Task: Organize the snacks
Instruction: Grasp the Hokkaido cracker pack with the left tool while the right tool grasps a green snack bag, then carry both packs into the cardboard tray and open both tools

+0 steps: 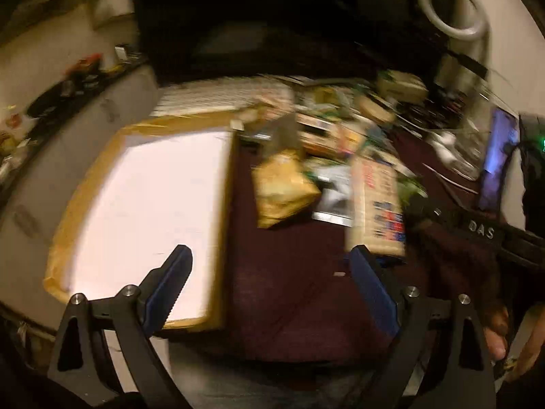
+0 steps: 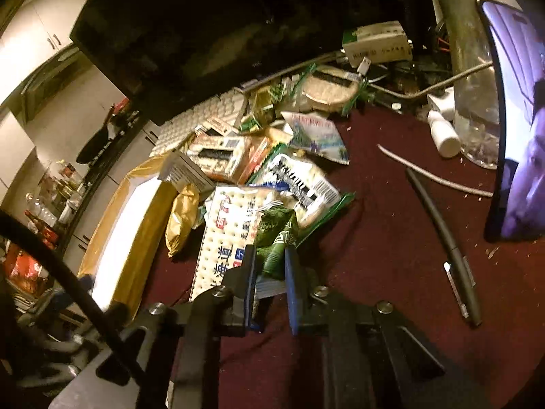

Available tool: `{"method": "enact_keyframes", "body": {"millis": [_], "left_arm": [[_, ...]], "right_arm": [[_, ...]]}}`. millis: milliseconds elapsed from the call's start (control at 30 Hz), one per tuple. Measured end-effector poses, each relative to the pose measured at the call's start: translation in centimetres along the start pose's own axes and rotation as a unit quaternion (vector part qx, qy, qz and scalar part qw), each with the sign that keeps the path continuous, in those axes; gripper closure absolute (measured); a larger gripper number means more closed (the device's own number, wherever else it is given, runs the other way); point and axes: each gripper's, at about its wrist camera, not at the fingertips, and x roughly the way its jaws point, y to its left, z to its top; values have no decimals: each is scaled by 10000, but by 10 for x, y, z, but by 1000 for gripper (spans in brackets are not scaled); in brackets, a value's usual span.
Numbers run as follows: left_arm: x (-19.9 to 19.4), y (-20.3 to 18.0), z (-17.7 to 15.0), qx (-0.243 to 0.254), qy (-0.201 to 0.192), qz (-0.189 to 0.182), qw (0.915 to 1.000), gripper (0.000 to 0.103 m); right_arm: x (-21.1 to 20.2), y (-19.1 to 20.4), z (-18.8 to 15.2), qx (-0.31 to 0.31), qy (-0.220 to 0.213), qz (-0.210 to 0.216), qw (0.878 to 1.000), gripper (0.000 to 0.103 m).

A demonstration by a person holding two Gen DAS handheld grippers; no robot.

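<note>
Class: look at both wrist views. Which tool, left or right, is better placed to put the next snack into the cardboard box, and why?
The right tool: it is already shut on the green snack packet, with the cardboard box just to its left. The left tool is open and holds nothing, hovering beside the box.

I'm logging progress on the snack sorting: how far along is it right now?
Barely begun. Done: nothing visible; the cardboard box shows only its white bottom. In hand: the right tool is shut on a green snack packet, near the pile. The left tool is open and holds nothing. Left: the yellow bag, cracker pack and the other heaped packets.
</note>
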Motion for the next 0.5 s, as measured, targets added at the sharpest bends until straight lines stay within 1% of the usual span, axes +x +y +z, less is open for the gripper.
{"method": "enact_keyframes", "body": {"millis": [33,100,167,233,267,333,367,400,433,467,500], "left_arm": [[6,-7,3,81,117,-282,9995,10],[21,-21,11,212,255,-639,9974,10],[35,-36,18,324,337,-718,9963,10],[42,-53,23,468,253,-820,9952,10],[48,-60,24,592,227,-804,9947,10],[58,-72,22,772,317,-753,9937,14],[65,-76,21,819,382,-741,9931,18],[72,-80,19,867,436,-696,9928,26],[80,-82,17,906,487,-566,9931,32],[87,-82,14,894,535,-506,9933,40],[89,-78,13,778,543,-533,9941,44]], "right_arm": [[-1,-3,0,5,-14,-41,10000,90],[-2,-9,1,4,-49,-126,9999,90],[-4,-15,0,57,-93,-117,9999,91],[-5,-14,2,21,-140,-110,9998,91],[-6,-15,2,4,-164,-112,9998,91],[-4,-16,3,-39,-188,-154,9997,91],[-3,-15,3,-69,-188,-203,9996,91],[-1,-15,2,-78,-171,-219,9996,91],[-1,-15,2,-96,-176,-191,9996,91],[0,-14,2,-124,-179,-185,9996,91],[0,-13,2,-164,-193,-210,9995,91]]}}
